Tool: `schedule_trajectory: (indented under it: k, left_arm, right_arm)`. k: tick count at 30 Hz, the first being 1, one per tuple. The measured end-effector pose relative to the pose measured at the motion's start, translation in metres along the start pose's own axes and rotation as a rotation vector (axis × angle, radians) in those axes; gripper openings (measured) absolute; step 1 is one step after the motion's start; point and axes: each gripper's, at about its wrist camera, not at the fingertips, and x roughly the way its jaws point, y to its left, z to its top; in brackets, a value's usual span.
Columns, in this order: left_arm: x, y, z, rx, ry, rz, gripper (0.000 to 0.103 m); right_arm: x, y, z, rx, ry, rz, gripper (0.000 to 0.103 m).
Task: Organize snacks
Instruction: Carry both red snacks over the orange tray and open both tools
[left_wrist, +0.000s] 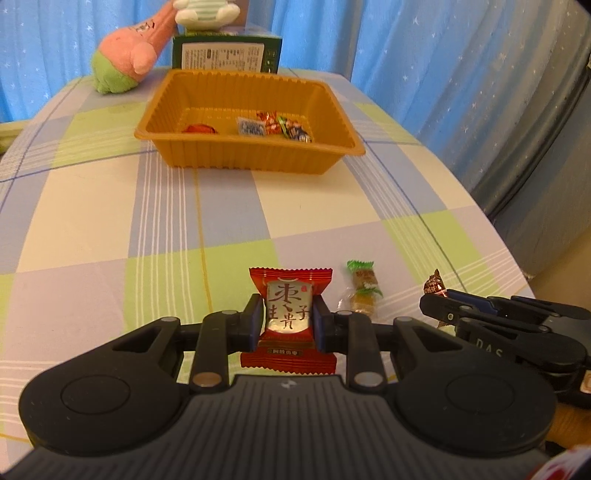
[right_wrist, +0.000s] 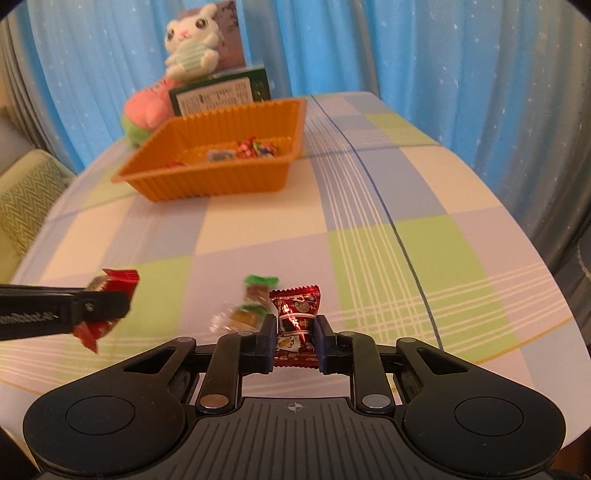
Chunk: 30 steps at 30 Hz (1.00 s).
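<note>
Far across the checked tablecloth (left_wrist: 110, 206): orange tray (left_wrist: 255, 158), few candies inside. Near edge: left gripper (left_wrist: 288, 319) pinching red date candy (left_wrist: 288, 317); right gripper (right_wrist: 295, 345) pinching dark-red candy (right_wrist: 297, 317). Green-wrapped candy (left_wrist: 364, 291) loose between. Step: pickup done. Next: carry both over tray rim, release.

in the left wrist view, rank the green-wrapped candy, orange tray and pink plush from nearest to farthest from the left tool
1. green-wrapped candy, on the cloth just right of the left tool, which is shut on the red date candy.
2. orange tray, mid-table ahead.
3. pink plush, far left corner, behind the tray.
</note>
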Motion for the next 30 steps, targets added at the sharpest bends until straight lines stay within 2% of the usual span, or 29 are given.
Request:
schedule_trajectory:
  k: [15, 30]
  left_arm:
    - [-0.045, 0.005, 0.004, -0.03, -0.08, 0.037, 0.024]
    - [-0.06, 0.004, 0.005, -0.035, -0.106, 0.041, 0.024]
  right_arm:
    - [-0.036, 0.025, 0.015, -0.035, -0.065, 0.067, 0.021]
    - [-0.046, 0.029, 0.016, -0.053, -0.079, 0.081, 0.021]
